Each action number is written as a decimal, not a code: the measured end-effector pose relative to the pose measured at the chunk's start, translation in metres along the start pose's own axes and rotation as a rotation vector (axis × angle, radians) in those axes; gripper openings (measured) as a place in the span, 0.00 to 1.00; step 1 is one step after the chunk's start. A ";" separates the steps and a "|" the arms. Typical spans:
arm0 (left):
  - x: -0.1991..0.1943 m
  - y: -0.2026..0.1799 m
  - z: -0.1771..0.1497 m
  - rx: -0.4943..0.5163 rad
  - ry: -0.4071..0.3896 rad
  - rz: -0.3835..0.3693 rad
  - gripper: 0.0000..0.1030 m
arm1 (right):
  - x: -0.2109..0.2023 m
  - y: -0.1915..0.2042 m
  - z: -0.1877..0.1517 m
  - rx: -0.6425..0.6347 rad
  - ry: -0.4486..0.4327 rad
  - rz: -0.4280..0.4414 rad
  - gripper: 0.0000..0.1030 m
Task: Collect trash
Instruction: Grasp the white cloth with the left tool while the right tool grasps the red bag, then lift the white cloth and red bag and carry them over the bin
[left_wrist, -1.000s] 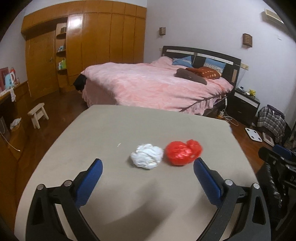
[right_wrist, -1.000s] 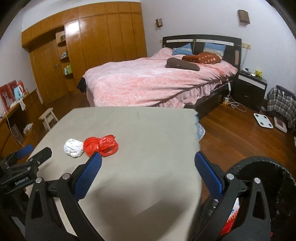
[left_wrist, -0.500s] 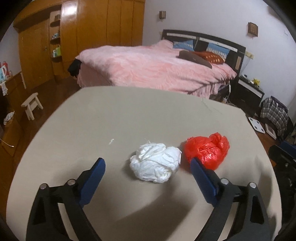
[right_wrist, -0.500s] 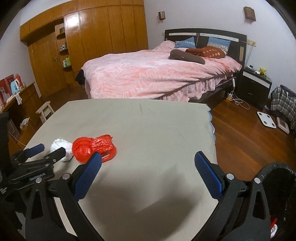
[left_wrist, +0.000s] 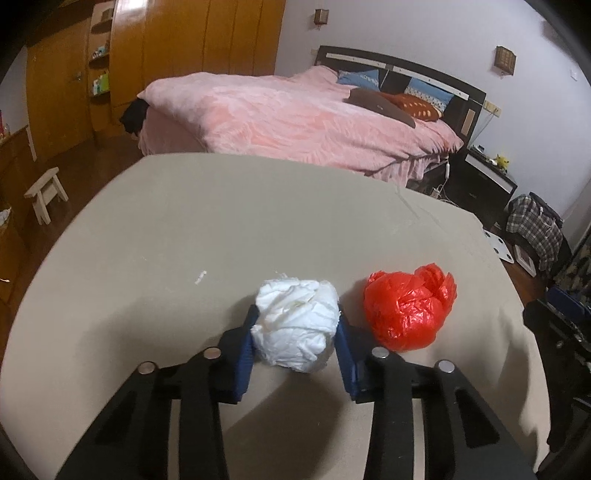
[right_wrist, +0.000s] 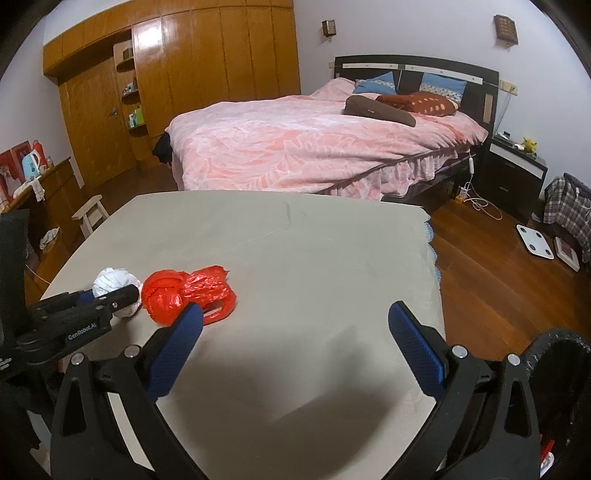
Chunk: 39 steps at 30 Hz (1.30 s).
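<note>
A crumpled white paper ball (left_wrist: 295, 325) lies on the beige table (left_wrist: 221, 229). My left gripper (left_wrist: 295, 332) is shut on it, a blue pad pressed against each side. A crumpled red plastic bag (left_wrist: 408, 308) lies just right of it, apart from the gripper. In the right wrist view the white ball (right_wrist: 114, 286) and the red bag (right_wrist: 184, 295) sit at the table's left, with the left gripper (right_wrist: 107, 299) around the ball. My right gripper (right_wrist: 295, 328) is open and empty above the table's near right part.
A black trash bin (right_wrist: 557, 391) stands below the table's right edge. A pink bed (right_wrist: 314, 147) fills the room behind the table. A small white scrap (left_wrist: 200, 276) lies on the table left of the ball. A wooden stool (left_wrist: 44, 194) stands at the left.
My left gripper moved forward around the white paper ball and closed on it. My right gripper stayed open and shifted slightly left, away from the bin.
</note>
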<state>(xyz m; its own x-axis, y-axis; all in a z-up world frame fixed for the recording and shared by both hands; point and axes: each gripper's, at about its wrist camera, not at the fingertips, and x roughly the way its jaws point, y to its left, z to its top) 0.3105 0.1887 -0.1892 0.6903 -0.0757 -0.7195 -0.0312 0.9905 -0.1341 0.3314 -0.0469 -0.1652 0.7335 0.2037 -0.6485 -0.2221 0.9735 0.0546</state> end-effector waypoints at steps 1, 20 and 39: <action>-0.003 0.000 0.000 0.003 -0.008 0.007 0.37 | 0.001 0.002 0.000 -0.005 0.000 0.002 0.95; -0.028 0.063 -0.005 -0.033 -0.035 0.143 0.36 | 0.048 0.072 0.015 -0.069 0.065 0.107 0.95; -0.027 0.077 -0.012 -0.060 -0.028 0.144 0.37 | 0.084 0.096 0.010 -0.107 0.180 0.156 0.73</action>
<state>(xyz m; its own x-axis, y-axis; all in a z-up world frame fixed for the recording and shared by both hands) 0.2812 0.2654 -0.1882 0.6956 0.0711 -0.7149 -0.1739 0.9822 -0.0715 0.3787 0.0646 -0.2069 0.5612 0.3198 -0.7634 -0.3974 0.9132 0.0904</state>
